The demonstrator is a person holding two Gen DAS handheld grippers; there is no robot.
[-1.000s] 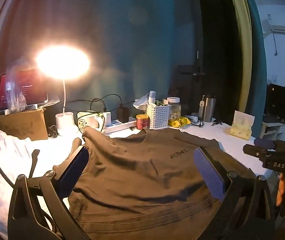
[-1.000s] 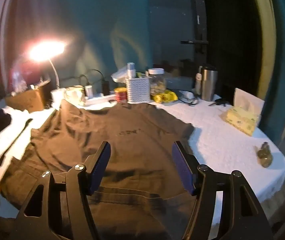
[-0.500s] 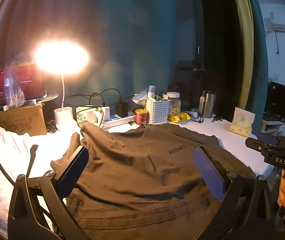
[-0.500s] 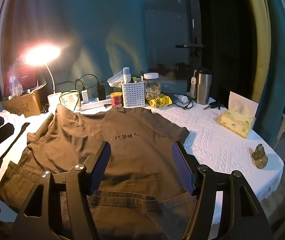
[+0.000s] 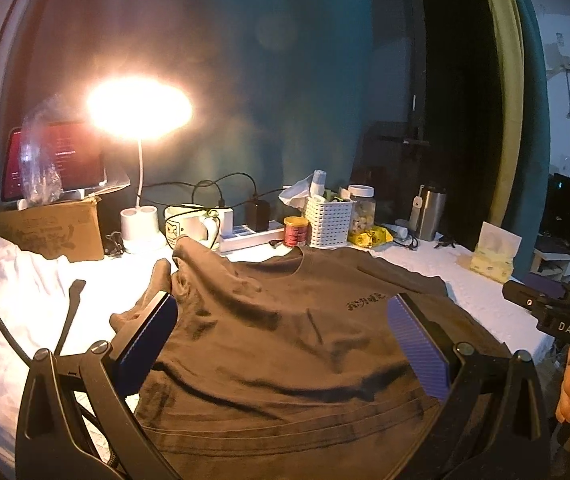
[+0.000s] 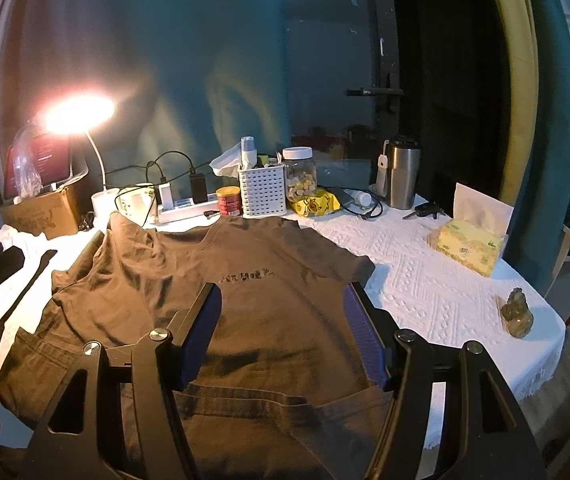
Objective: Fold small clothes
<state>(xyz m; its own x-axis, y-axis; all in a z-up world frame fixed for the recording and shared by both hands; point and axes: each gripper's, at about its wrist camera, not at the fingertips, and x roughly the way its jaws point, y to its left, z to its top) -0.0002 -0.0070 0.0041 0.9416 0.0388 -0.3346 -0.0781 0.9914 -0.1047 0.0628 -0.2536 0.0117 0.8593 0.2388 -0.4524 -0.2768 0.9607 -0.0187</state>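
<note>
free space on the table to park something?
Bare tablecloth right of the brown T-shirt, between the tissue box and the small figurine. A narrower strip lies left of the shirt. The back edge, lamp to steel tumbler, is crowded.

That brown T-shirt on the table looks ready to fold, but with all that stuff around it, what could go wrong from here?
The brown T-shirt has its far left shoulder bunched up close to the white mug and the cabled white power strip; dragging the cloth might tip or snag them. Its left sleeve is crumpled, so a fold could come out uneven. The hem hangs over the table's near edge, so the shirt may slide off. Both the left gripper and the right gripper are open, holding nothing.
</note>
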